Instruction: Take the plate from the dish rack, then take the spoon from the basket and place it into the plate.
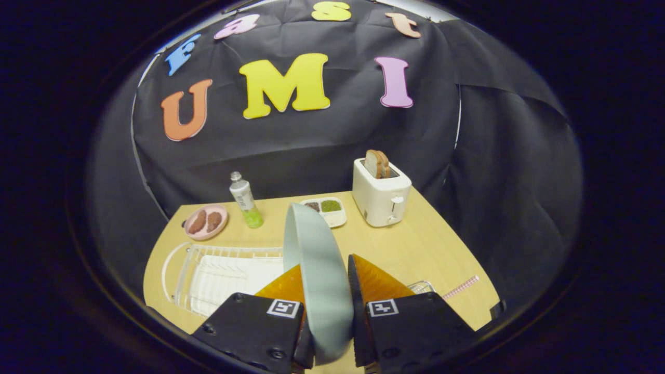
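Gripper: both fingers pressed against the plate, which stands on edge between them, rim rising toward 12 o'clock. Rack lies on the table at 9 o'clock of the fingers. Basket edge shows just past the right finger at 3 o'clock; spoon not discernible. Toaster at 1 o'clock, bottle at 11.

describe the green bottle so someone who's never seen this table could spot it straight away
Start at the white toaster at the back of the wooden table, beyond the plate the gripper clamps. Left past the divided tray stands the bottle, beside the pink dish. Only it is tall, clear, green-bottomed.
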A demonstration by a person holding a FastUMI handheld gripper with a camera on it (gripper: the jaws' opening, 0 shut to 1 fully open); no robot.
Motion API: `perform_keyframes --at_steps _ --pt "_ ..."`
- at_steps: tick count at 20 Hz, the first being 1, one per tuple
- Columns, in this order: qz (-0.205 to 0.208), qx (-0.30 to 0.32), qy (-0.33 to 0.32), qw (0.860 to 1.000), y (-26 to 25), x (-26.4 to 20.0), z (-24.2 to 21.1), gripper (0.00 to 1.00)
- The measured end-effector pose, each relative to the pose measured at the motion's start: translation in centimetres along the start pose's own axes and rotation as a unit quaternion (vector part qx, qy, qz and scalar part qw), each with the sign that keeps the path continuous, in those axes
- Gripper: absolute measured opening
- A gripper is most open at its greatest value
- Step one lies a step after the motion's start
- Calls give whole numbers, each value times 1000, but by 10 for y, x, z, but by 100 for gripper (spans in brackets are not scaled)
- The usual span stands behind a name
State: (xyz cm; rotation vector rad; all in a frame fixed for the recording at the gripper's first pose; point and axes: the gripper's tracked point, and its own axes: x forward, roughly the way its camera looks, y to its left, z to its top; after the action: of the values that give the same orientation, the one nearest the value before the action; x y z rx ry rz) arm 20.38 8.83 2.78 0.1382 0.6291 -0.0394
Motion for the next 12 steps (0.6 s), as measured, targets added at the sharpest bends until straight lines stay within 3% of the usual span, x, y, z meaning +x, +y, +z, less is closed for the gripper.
perform_keyframes --at_steps 3,8,12 --pt "48 6 -19 999 5 -39 -36 34" --pt "76 -17 -67 995 -3 -77 -109 34" --pt "84 0 -77 993 -15 -76 -161 34"
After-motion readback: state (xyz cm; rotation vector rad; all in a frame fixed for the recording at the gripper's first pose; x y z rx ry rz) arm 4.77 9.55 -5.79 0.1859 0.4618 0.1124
